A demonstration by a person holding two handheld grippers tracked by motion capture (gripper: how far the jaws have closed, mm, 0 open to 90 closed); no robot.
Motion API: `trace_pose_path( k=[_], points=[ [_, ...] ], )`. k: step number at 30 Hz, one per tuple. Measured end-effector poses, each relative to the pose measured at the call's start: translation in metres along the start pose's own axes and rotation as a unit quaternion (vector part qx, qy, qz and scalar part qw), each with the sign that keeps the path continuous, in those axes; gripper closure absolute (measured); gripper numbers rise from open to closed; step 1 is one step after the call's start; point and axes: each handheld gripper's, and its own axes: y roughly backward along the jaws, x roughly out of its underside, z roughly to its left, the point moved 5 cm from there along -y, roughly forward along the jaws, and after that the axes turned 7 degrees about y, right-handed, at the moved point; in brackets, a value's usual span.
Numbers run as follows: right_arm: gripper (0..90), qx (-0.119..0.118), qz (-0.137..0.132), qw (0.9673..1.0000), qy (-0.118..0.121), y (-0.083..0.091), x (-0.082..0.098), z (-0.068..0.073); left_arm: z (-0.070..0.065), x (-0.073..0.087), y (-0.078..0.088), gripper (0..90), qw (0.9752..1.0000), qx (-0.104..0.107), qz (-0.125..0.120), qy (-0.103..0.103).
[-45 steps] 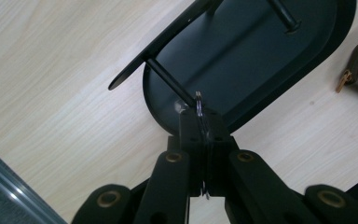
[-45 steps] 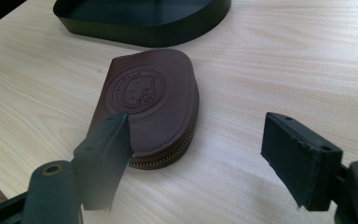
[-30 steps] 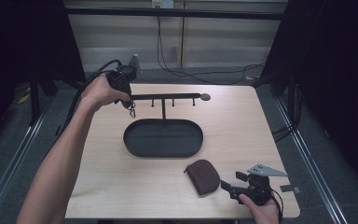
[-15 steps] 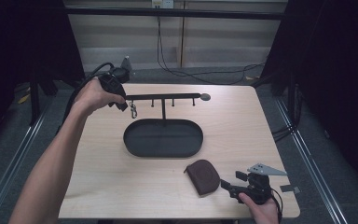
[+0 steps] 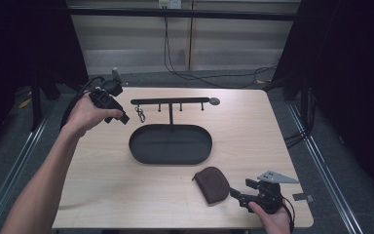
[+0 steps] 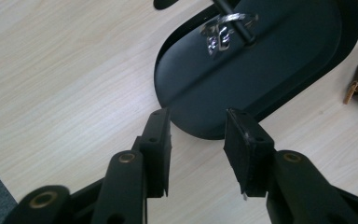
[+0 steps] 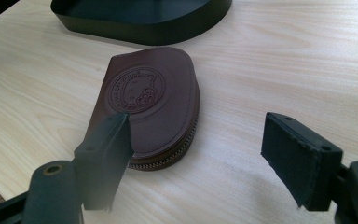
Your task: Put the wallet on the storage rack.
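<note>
Your left gripper (image 5: 123, 118) hangs above the far left part of the light wooden table (image 5: 102, 165), gripped in your left hand (image 5: 85, 114), and its jaws stand apart with nothing between them. Seen along those jaws in the left gripper view, the black oval metal tray (image 6: 270, 70) lies just beyond the fingertips (image 6: 156, 140), with its near rim showing in the gap. Farther ahead, a small silver key ring with a clasp (image 6: 221, 30) hangs from a peg of the black T-shaped rack (image 5: 170, 102) that rises from the tray's far edge; in the high view the ring (image 5: 140, 115) hangs just to the right of your left gripper, apart from it.

Your right gripper (image 5: 238, 195) sits low at the near right corner of the table, held by your right hand (image 5: 270, 217), with a grey three-cornered plate (image 5: 277, 176) on top. Its jaws are spread wide and hold nothing. The dark brown leather zip pouch with a stamped round emblem (image 7: 151, 102) lies flat on the table just ahead of the left jaw, whose tip overlaps the pouch's near edge in the right gripper view; you cannot tell whether they touch. The right jaw stands clear over bare wood. Beyond the pouch, the tray's rim (image 7: 140, 28) lies near but apart.
</note>
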Motion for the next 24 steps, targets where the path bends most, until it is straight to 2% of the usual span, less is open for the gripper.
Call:
trace_pose_path(
  k=[2, 6, 11, 14, 19, 24],
  points=[
    [24.0, 0.0, 0.0, 1.0, -0.006, 0.0, 0.0, 0.0, 0.001, 0.004, 0.0, 58.8, 0.9999, 0.01, -0.013, 0.0],
    [24.0, 0.002, 0.001, 1.0, -0.007, 0.0, 0.0, 0.0, 0.001, 0.015, 0.001, 54.0, 0.9991, 0.008, -0.041, 0.006],
    [24.0, 0.003, 0.004, 1.0, -0.003, -0.001, 0.0, 0.0, 0.0, 0.036, 0.001, 50.0, 0.9979, 0.018, -0.062, 0.0],
    [24.0, 0.004, 0.005, 1.0, -0.004, -0.001, 0.0, 0.0, 0.004, 0.045, -0.002, 44.3, 0.9972, 0.022, -0.071, -0.004],
    [23.9, 0.004, 0.006, 1.0, -0.007, -0.003, -0.001, -0.001, 0.009, 0.058, -0.002, 39.6, 0.9942, 0.036, -0.101, -0.002],
    [23.9, 0.005, 0.008, 0.9999, -0.007, -0.005, -0.001, -0.001, 0.011, 0.071, -0.009, 33.5, 0.9913, 0.038, -0.126, -0.008]
  ],
)
